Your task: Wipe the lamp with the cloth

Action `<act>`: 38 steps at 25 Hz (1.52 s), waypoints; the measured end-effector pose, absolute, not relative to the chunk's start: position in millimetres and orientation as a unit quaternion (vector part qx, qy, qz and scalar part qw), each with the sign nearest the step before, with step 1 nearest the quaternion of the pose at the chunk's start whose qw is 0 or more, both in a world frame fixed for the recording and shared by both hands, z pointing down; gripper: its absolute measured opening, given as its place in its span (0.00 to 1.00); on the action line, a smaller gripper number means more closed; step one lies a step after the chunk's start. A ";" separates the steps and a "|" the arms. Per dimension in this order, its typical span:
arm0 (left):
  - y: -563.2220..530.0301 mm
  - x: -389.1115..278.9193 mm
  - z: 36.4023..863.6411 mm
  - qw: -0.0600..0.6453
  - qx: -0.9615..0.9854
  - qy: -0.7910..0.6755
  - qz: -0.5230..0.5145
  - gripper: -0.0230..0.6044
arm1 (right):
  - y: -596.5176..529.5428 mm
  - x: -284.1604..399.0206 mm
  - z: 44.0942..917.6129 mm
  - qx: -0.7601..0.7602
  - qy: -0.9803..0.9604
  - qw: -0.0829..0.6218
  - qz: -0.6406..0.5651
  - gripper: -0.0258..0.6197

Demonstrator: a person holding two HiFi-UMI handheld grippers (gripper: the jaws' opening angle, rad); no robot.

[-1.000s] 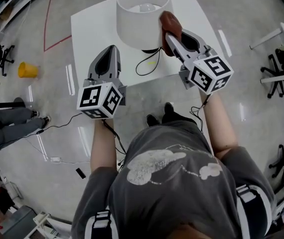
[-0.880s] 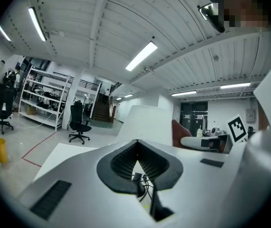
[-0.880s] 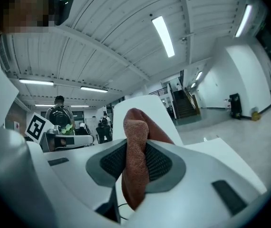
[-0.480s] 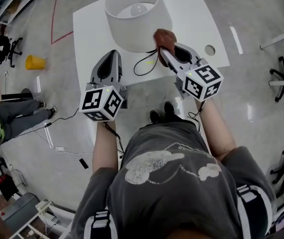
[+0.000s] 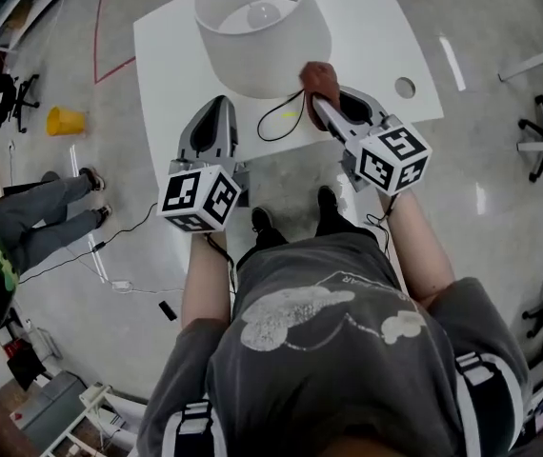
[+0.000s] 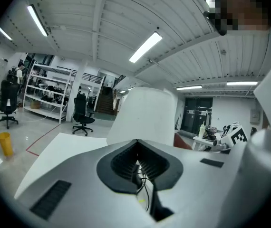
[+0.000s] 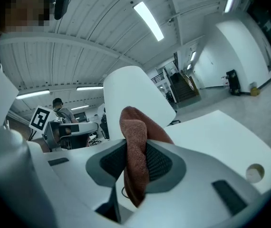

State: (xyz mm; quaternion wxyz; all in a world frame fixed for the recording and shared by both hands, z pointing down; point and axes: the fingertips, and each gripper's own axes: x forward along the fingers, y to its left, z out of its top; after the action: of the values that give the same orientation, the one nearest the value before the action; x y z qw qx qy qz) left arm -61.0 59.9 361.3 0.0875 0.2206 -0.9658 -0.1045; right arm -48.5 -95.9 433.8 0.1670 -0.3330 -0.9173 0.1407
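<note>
Head view, with both gripper views. A white table stands at the upper centre of the frame on a glossy grey floor; a red floor line and a yellow cup lie at upper left. The lamp stands upright on the table, long axis vertical, its open shade top facing the camera and showing the bulb. The right gripper pinches the reddish-brown cloth, which touches the shade's lower right edge. The left gripper, jaws pressed together on nothing, points up the frame at the lamp from the table's near edge.
</note>
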 end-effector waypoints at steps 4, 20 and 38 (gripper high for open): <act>64.8 -62.2 359.7 0.077 0.262 -0.955 -0.114 0.05 | -100.2 -40.5 418.8 -0.288 -0.937 0.146 0.133 0.17; 122.9 -70.2 306.4 0.026 0.394 -0.913 -0.104 0.05 | -40.9 -44.5 294.5 -0.175 -0.981 0.007 0.080 0.17; 131.2 -61.4 355.3 0.103 0.421 -0.895 -0.103 0.05 | -5.0 -43.2 402.3 -0.157 -0.976 0.121 0.093 0.17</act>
State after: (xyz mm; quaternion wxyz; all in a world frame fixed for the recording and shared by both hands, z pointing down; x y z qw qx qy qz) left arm -61.4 131.2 355.3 0.1027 0.4215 -0.8951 -0.1031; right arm -43.2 -5.0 402.3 0.1210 -0.1571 -0.9758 0.0926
